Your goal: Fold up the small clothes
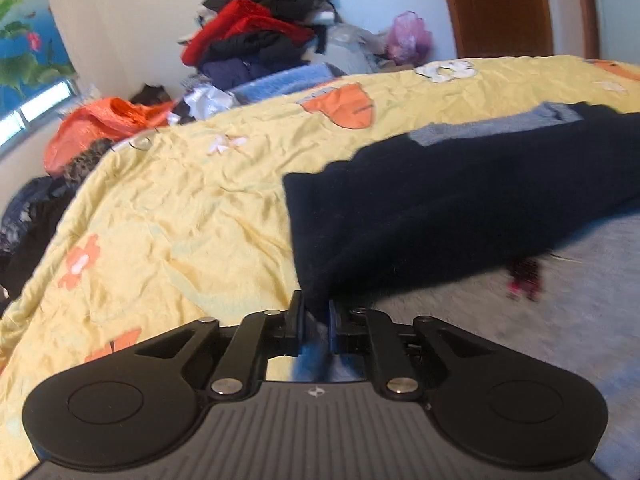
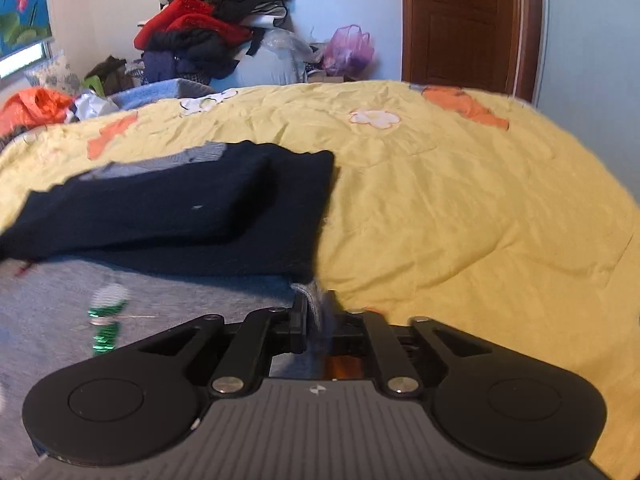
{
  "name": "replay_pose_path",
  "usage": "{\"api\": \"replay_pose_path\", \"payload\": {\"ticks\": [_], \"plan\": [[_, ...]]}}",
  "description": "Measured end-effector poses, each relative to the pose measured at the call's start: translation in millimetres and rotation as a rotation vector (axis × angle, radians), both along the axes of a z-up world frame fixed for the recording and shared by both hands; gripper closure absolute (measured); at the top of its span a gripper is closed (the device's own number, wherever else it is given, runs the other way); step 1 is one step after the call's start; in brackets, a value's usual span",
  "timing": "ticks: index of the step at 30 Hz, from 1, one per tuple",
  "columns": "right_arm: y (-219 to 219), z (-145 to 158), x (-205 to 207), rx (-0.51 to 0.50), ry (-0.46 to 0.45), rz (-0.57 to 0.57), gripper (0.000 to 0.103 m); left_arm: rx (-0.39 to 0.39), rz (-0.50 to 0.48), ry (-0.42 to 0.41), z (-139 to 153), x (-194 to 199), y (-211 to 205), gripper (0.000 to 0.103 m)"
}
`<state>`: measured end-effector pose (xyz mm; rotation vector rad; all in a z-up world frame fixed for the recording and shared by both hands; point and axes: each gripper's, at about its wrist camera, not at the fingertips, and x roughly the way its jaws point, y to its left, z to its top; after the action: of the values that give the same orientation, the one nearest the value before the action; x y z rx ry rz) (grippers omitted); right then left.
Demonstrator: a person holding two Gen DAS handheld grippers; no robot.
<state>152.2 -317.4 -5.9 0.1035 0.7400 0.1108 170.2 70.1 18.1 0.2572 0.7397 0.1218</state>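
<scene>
Where the yellow bedspread (image 2: 460,200) with its orange and white flowers fills most of both views, a heap of clothes (image 1: 260,36) rises against the far wall, near a brown door (image 2: 464,20). On the bedspread lies the garment (image 2: 168,208), dark navy across its folded sleeves and far part, grey across its near part, with a small green sequin patch (image 2: 105,320) on the grey. The left gripper (image 1: 316,312) has its jaws pinched nearly together on the garment's near left corner, where the navy cloth runs down between the pads. The right gripper (image 2: 318,312) has its jaws drawn close on the near right corner, a bunched fold of grey cloth squeezed between them.
</scene>
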Motion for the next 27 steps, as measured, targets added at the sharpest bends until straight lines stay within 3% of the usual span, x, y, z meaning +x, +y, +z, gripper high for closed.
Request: {"api": "replay_pose_path", "payload": {"ticks": [1, 2, 3, 4, 5, 7, 9, 11, 12, 13, 15, 18, 20, 23, 25, 26, 27], "plan": [[-2, 3, -5, 0.025, 0.022, 0.001, 0.049, -0.042, -0.009, 0.024, 6, -9, 4, 0.086], [-5, 7, -14, 0.055, 0.036, 0.001, 0.027, -0.094, -0.016, 0.034, 10, -21, 9, 0.073], [-9, 9, -28, 0.092, 0.033, 0.006, 0.021, -0.145, -0.027, 0.036, 13, -35, 15, 0.063], [-11, 11, -43, 0.127, 0.035, 0.021, 0.021, -0.187, -0.036, 0.039, 14, -50, 21, 0.037], [-14, 10, -56, 0.156, 0.053, 0.04, 0.022, -0.227, -0.039, 0.041, 14, -64, 27, 0.026], [-18, 7, -83, 0.225, 0.09, 0.058, 0.025, -0.329, -0.055, 0.057, 11, -87, 38, 0.027], [-20, 4, -105, 0.282, 0.085, 0.085, 0.033, -0.434, -0.048, 0.101, 4, -97, 45, 0.034], [-18, 1, -113, 0.321, 0.113, 0.107, 0.089, -0.433, -0.037, 0.078, 3, -101, 46, 0.059], [-18, -3, -112, 0.338, 0.138, 0.104, 0.091, -0.425, -0.024, 0.074, 3, -100, 47, 0.073], [-20, -4, -112, 0.352, 0.13, 0.102, 0.092, -0.436, -0.015, 0.081, 5, -98, 50, 0.096], [-26, -1, -111, 0.358, 0.131, 0.077, 0.093, -0.448, 0.0, 0.087, 10, -92, 57, 0.098], [-39, 7, -118, 0.336, 0.093, 0.043, 0.096, -0.353, 0.02, 0.08, 12, -91, 59, 0.099], [-57, 1, -118, 0.341, 0.1, -0.02, 0.096, -0.366, 0.019, 0.091, 5, -92, 64, 0.099], [-68, -9, -122, 0.436, 0.13, -0.053, 0.092, -0.402, 0.031, 0.093, 11, -99, 68, 0.093], [-67, -3, -134, 0.455, 0.128, -0.048, 0.076, -0.459, 0.025, 0.116, 17, -110, 74, 0.083], [-66, -1, -139, 0.465, 0.149, -0.04, 0.05, -0.494, 0.017, 0.127, 18, -118, 77, 0.076], [-67, 0, -146, 0.484, 0.171, -0.027, 0.041, -0.534, 0.01, 0.134, 18, -127, 80, 0.06]]}}
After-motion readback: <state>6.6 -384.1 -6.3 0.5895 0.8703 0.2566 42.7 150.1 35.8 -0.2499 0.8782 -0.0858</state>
